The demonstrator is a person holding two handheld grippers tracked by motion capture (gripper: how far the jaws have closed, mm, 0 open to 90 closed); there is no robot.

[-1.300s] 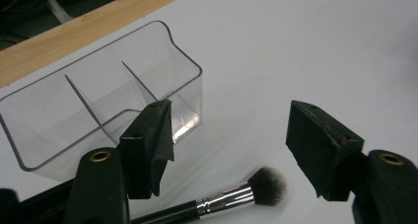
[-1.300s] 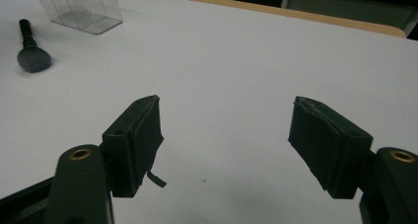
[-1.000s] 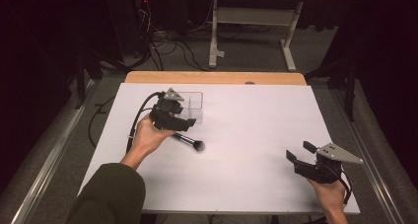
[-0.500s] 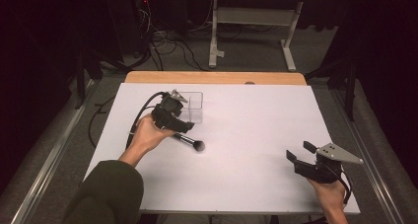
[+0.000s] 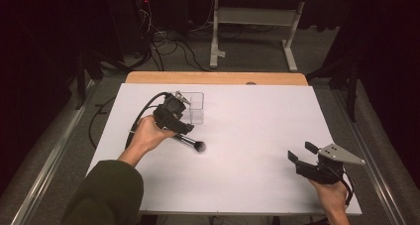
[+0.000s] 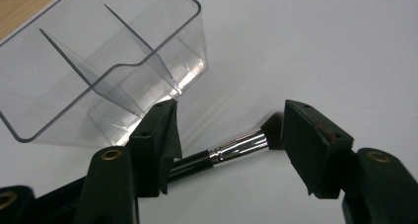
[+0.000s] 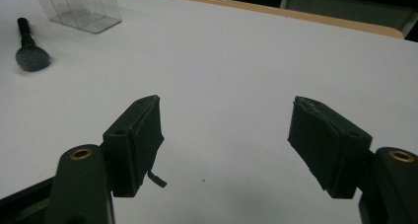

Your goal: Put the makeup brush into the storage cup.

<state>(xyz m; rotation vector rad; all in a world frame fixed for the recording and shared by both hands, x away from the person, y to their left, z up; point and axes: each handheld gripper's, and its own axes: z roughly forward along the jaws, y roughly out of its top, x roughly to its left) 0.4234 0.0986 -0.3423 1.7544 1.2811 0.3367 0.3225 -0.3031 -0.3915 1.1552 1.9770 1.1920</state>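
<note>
Two grippers over a white table, a makeup brush (image 5: 190, 142) lying between the jaws of the left one.

White sheeting covers the table (image 5: 257, 121), with a strip of bare wood along the far edge; beyond it are grey carpet, loose cables and the legs of a white stand in a dark room. The brush has a black handle, a shiny silver collar and a dark, fluffy head, and it lies flat on the sheet just in front of a clear plastic box (image 5: 194, 107) with dividers. The left gripper (image 6: 229, 135) straddles the brush with its jaws partly open; they have just been closing, and the pads do not yet press on it. The right gripper (image 7: 224, 135) hovers wide open and empty near the table's near right corner, well apart from the brush.
</note>
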